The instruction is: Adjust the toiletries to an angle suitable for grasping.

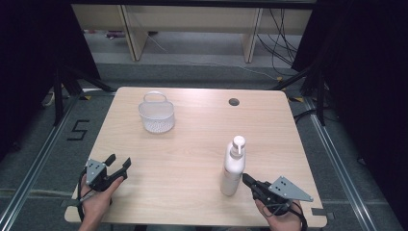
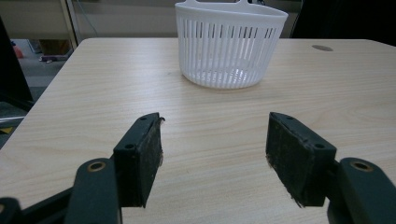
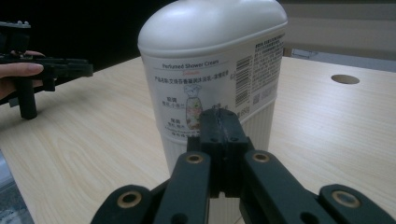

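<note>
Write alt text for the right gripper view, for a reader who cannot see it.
A white pump bottle of shower cream stands upright on a light wooden table, close ahead of the right gripper, whose black jaws are shut together with nothing between them. At far left, a hand holds the left gripper above the table.

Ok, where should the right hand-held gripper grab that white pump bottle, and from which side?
Probably the straight lower body of the pump bottle, approached level from the person's side, where the right hand-held gripper already sits with its jaws shut in front of it. The bottle stands upright and its walls are parallel there; the rounded shoulder and thin pump neck above offer poorer purchase. Open the jaws wide first.
</note>
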Available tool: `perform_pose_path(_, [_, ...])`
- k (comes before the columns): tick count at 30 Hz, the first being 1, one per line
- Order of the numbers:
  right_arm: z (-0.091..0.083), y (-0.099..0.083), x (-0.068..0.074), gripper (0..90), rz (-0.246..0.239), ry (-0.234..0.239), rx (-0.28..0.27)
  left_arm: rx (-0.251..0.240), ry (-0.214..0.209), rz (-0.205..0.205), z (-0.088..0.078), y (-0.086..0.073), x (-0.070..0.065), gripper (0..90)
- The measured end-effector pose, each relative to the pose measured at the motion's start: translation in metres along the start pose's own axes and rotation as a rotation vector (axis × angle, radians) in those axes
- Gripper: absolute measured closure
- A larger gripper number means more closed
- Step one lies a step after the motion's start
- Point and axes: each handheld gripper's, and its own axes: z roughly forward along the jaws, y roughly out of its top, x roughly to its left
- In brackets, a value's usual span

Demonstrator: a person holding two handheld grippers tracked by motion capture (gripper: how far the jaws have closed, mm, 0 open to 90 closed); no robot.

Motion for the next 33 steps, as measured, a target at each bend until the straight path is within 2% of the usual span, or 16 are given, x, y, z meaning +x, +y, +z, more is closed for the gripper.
perform_pose_path(5, [0.000, 0.001, 0.003, 90.0, 0.009, -0.001, 0.021, 0.001, -0.002, 0.001, 0.000, 0.000, 0.000, 35.3])
perform_pose_path(10, [0.004, 0.002, 0.011, 90.0, 0.002, 0.037, 0.032, 0.001, -0.004, 0.004, 0.000, 0.000, 0.000, 35.1])
perform_pose_path(11, [0.004, 0.003, 0.011, 90.0, -0.028, 0.021, 0.041, 0.002, -0.003, 0.004, 0.000, 0.000, -0.001, 35.1])
perform_pose_path(12, [0.006, 0.003, 0.014, 90.0, -0.007, 0.036, 0.041, 0.004, -0.002, 0.003, 0.000, 0.000, -0.001, 35.1])
perform_pose_path(13, [0.007, 0.004, 0.015, 90.0, -0.027, 0.031, 0.045, 0.004, -0.003, 0.002, 0.000, 0.000, -0.001, 35.0])
perform_pose_path(16, [0.014, 0.005, 0.021, 90.0, -0.028, 0.050, 0.059, 0.008, -0.004, 0.003, 0.000, 0.000, -0.001, 35.1])
perform_pose_path(18, [0.015, 0.005, 0.024, 90.0, -0.022, 0.042, 0.062, 0.001, -0.009, 0.002, 0.000, 0.000, 0.000, 35.1])
perform_pose_path(19, [0.020, 0.007, 0.027, 90.0, -0.029, 0.067, 0.077, 0.000, -0.010, 0.001, 0.001, 0.000, 0.000, 35.0])
perform_pose_path(20, [0.020, 0.007, 0.027, 90.0, -0.029, 0.067, 0.077, 0.004, -0.008, 0.001, 0.000, 0.000, -0.001, 35.0])
perform_pose_path(21, [0.023, 0.007, 0.028, 90.0, -0.049, 0.064, 0.064, 0.004, -0.008, -0.001, 0.000, 0.000, -0.001, 35.0])
perform_pose_path(22, [0.027, 0.008, 0.033, 90.0, -0.041, 0.075, 0.073, 0.004, -0.008, -0.001, 0.000, 0.000, -0.001, 34.9])
perform_pose_path(24, [0.033, 0.009, 0.034, 90.0, -0.079, 0.092, 0.057, 0.006, -0.008, -0.002, 0.000, 0.000, -0.001, 34.9])
perform_pose_path(25, [0.034, 0.010, 0.038, 90.0, -0.072, 0.089, 0.078, 0.005, -0.008, -0.003, 0.000, 0.000, 0.000, 34.8])
perform_pose_path(30, [0.045, 0.013, 0.045, 90.0, -0.079, 0.103, 0.073, 0.008, -0.008, -0.007, 0.000, 0.000, 0.000, 34.8])
perform_pose_path(32, [0.050, 0.014, 0.048, 90.0, -0.087, 0.078, 0.072, 0.006, -0.009, -0.010, 0.000, 0.000, 0.000, 34.7])
perform_pose_path(33, [0.053, 0.015, 0.050, 90.0, -0.069, 0.079, 0.082, 0.006, -0.009, -0.010, 0.000, 0.000, 0.000, 34.7])
